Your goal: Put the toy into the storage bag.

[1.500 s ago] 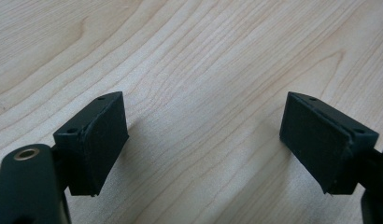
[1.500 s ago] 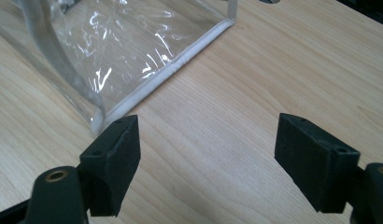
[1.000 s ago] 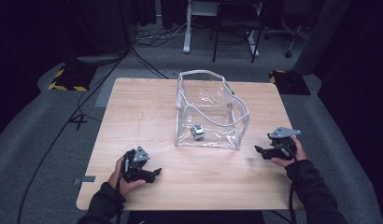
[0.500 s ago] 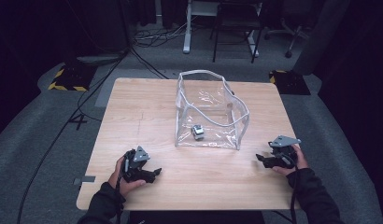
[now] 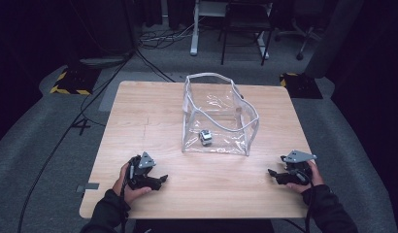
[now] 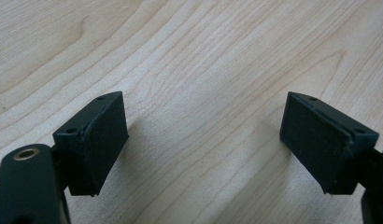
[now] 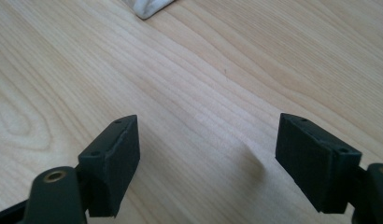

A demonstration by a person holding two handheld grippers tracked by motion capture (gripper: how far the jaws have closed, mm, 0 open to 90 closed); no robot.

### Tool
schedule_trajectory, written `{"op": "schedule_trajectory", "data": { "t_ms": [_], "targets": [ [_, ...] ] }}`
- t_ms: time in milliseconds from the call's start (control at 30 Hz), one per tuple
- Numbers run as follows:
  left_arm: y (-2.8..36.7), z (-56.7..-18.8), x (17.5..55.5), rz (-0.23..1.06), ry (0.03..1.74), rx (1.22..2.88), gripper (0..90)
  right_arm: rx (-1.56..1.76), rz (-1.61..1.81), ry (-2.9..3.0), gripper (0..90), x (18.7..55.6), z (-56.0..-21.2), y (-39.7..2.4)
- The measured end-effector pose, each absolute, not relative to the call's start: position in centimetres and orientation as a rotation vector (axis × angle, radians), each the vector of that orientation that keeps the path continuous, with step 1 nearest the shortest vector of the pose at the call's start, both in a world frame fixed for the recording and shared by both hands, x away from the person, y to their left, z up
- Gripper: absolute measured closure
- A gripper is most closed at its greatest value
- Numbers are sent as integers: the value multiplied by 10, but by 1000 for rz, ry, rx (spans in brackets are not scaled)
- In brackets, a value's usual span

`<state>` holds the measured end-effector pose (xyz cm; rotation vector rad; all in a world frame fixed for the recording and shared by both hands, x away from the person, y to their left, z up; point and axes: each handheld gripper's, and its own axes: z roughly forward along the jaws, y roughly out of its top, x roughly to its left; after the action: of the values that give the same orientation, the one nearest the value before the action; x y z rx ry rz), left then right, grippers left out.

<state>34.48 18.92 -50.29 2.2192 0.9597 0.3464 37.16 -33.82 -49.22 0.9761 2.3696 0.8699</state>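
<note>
A clear plastic bag (image 5: 219, 116) with a white rim stands open at the middle of the wooden table (image 5: 153, 111). A small grey and white object (image 5: 206, 137) lies inside it near the front wall. My left gripper (image 5: 160, 179) rests low over the table's front left, open, with bare wood between its jaws (image 6: 203, 135). My right gripper (image 5: 272, 174) sits at the front right, open, pointing left toward the bag, nothing between its jaws (image 7: 206, 154). A white corner of the bag (image 7: 150, 7) shows at the top of the right gripper view.
Around the table is grey carpet with black cables (image 5: 80, 121) trailing at the left. A white desk frame (image 5: 194, 29) and a chair (image 5: 245, 29) stand beyond the far edge. Yellow and black floor markers (image 5: 68, 90) lie at the far left and right.
My right gripper has drawn back toward the table's front edge and lowered, away from the bag. The left gripper has stayed put.
</note>
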Motion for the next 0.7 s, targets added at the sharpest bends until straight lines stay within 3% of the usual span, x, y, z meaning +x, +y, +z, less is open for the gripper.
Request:
{"op": "schedule_trajectory", "data": {
  "t_ms": [700],
  "targets": [
    [190, -502, 346, 342, 960, 2226, 152, 1128, 1019, 2314, 185, 341, -503, -366]
  ]
}}
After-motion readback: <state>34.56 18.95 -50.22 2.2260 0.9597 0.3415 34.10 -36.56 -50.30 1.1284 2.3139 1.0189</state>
